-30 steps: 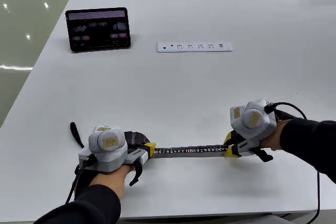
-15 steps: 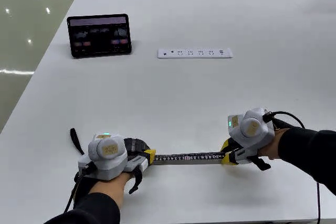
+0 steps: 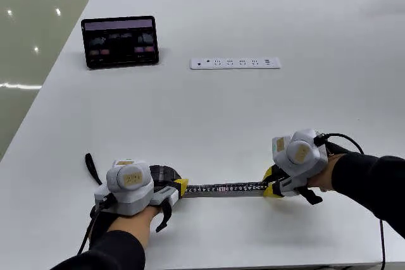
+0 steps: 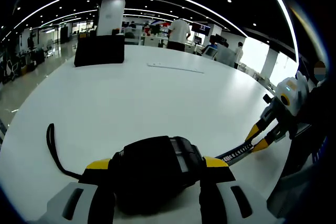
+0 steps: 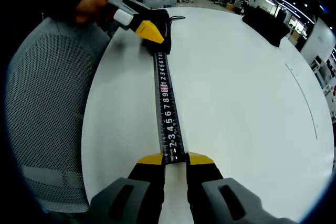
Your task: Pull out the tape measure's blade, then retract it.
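The black tape measure case (image 3: 162,174) lies near the white table's front edge, with my left gripper (image 3: 174,189) shut on it. In the left gripper view the case (image 4: 155,169) sits between the yellow-tipped fingers (image 4: 97,164). The blade (image 3: 225,188) runs right from the case, flat along the table, to my right gripper (image 3: 270,185), which is shut on its end. In the right gripper view the numbered blade (image 5: 167,107) stretches from my right gripper (image 5: 174,158) up to the case (image 5: 161,24). The case's black wrist strap (image 3: 92,164) trails off to the left.
A dark tablet (image 3: 119,40) stands at the back left and a white power strip (image 3: 235,63) lies mid-table. A black cable (image 3: 345,137) loops behind the right gripper. The table's front edge (image 3: 253,266) is just below both hands.
My right gripper has moved slightly left toward the case with the blade's end, so the exposed blade is a little shorter. The left gripper and the case have stayed put.
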`<state>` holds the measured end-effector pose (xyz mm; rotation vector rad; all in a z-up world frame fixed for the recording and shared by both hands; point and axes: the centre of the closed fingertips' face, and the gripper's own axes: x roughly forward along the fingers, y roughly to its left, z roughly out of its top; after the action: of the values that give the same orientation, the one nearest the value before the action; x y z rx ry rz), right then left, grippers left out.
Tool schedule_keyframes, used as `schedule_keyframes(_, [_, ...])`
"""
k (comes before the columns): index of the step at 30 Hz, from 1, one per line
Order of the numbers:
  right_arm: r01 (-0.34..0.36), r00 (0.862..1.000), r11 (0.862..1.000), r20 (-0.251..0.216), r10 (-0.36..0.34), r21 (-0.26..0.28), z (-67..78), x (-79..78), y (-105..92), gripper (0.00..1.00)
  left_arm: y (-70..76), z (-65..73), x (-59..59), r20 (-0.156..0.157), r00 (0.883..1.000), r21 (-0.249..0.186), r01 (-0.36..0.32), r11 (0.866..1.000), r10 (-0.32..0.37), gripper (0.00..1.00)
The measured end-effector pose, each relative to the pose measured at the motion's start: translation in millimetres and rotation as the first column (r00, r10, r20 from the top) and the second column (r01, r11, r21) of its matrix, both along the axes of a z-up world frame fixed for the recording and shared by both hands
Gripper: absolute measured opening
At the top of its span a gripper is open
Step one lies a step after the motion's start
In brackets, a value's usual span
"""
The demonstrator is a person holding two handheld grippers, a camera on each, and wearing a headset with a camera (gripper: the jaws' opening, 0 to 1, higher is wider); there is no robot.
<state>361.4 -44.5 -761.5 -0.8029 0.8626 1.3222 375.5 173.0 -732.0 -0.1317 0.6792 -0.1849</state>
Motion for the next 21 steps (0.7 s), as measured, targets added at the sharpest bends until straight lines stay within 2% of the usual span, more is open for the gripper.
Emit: schedule_keyframes(21, [0.004, 1.0, 1.0, -0.009, -0.004, 0.025, 0.3, 0.9, 9.8, 0.11, -0.4, 0.3, -0.4, 0.0, 1.0, -0.007, -0.002, 1.0, 0.002, 0.61])
